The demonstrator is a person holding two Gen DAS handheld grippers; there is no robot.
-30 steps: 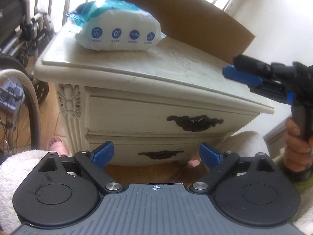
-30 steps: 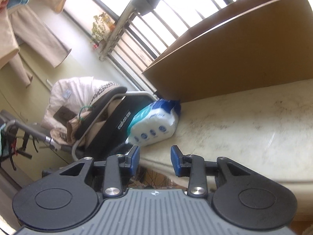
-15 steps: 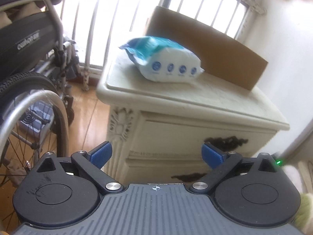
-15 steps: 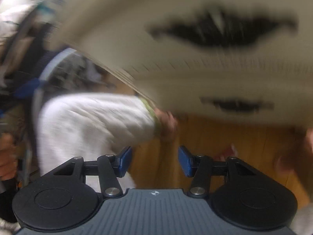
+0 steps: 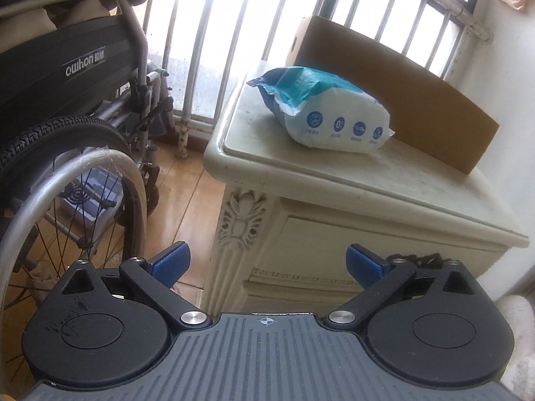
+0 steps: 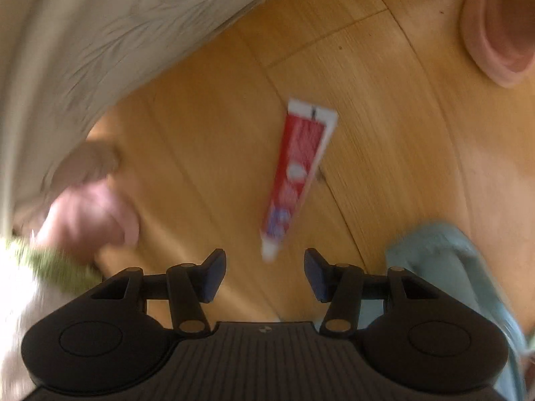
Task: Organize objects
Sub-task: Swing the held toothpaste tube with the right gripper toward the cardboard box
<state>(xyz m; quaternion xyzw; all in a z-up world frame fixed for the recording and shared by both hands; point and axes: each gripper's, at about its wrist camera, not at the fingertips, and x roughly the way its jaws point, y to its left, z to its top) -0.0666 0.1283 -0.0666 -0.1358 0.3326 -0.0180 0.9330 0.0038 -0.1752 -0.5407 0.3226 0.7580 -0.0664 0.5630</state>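
A second ago our right gripper was level with the nightstand top, looking at the pack and the box. Now it points down at the wood floor, where a red tube lies flat, cap end towards us, just ahead of the jaws. The jaws stand partly apart, wider than a second ago, with nothing between them. A pink slipper sits off at the far corner and a pale blue cloth lies near the right finger.

Our left gripper has swung from the drawer fronts to the corner of the nightstand. Its jaws are opening, close to full width, and they are empty. The pack rests on the top, against the cardboard box.

We judge the tube is the next thing to tidy; the pickup is not yet begun.

Writing: the wheelchair backrest reads "owhon". The pack shows four round blue icons, their captions too small to read. The tube's print is blurred.
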